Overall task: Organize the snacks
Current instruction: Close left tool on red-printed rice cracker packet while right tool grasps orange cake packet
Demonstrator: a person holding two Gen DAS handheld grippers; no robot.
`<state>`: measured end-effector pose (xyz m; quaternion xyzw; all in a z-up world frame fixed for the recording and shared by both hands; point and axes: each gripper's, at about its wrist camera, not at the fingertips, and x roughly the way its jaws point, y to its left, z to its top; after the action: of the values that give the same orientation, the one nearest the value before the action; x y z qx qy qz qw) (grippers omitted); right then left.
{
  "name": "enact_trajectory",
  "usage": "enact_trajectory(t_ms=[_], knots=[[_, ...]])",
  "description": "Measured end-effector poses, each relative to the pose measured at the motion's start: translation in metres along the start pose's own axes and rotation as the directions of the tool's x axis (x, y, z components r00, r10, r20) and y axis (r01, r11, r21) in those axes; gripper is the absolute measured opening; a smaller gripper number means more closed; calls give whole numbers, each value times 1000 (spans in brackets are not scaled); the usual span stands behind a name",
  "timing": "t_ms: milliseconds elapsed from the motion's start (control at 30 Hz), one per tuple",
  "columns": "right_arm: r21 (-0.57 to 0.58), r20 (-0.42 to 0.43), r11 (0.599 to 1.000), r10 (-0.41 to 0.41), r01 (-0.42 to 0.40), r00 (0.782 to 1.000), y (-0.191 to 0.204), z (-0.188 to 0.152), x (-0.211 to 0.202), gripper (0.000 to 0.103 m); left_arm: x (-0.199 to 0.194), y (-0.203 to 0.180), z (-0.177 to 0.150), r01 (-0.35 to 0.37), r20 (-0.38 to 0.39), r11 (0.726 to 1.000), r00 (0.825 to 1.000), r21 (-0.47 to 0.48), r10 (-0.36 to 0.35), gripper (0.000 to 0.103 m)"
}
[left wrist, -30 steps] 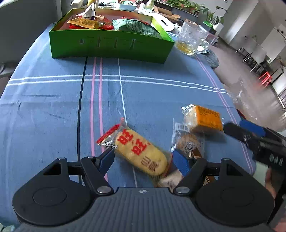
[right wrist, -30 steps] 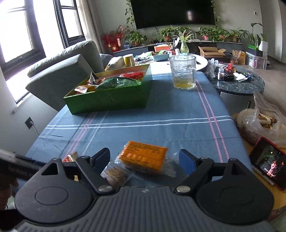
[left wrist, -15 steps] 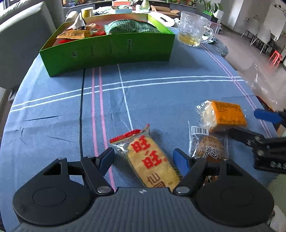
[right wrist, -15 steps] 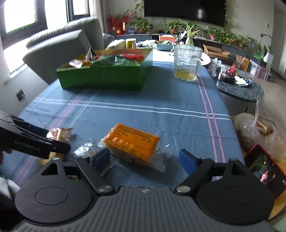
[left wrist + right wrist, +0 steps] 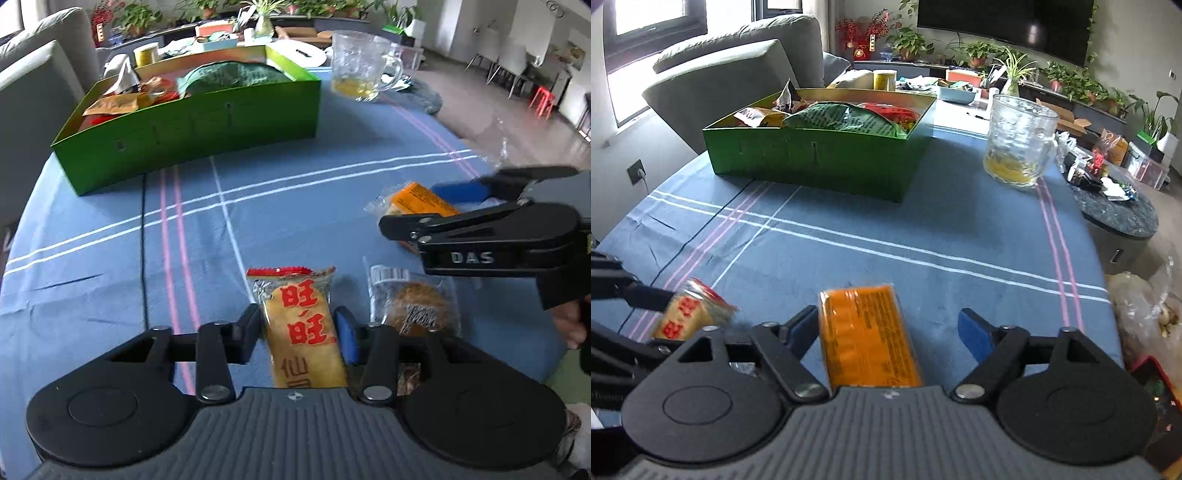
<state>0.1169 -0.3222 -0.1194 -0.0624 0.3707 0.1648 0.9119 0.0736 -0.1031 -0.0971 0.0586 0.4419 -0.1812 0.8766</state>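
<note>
Glossy plastic wraps the rice cracker (image 5: 301,328); the tablecloth (image 5: 295,206) is matt woven cloth, the mug (image 5: 1021,140) clear glass.

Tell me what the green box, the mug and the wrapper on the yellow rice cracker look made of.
Green box: looks like glossy coated cardboard, given its thin flat walls, crisp folded corners and slot cuts.
Mug: clear, textured glass by the look, though plastic can't be ruled out; yellow liquid shows through it.
Rice cracker wrapper: thin glossy plastic film, printed, with a crimped end seal and clear patches.
</note>
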Motion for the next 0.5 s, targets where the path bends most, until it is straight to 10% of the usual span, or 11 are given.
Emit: enact_trajectory(t_ms=[200,333,500], knots=[[86,4,996,30,-30,1000,-8,0,-1,80,3,6,3,-19,26,1000,999,-8,19,37],[133,35,991,30,-34,999,-12,4,-6,80,3,10,2,-66,9,998,998,-24,66,62],[158,56,986,38,-47,998,-11,8,-10,80,3,5,-3,-61,12,998,998,5,60,62]])
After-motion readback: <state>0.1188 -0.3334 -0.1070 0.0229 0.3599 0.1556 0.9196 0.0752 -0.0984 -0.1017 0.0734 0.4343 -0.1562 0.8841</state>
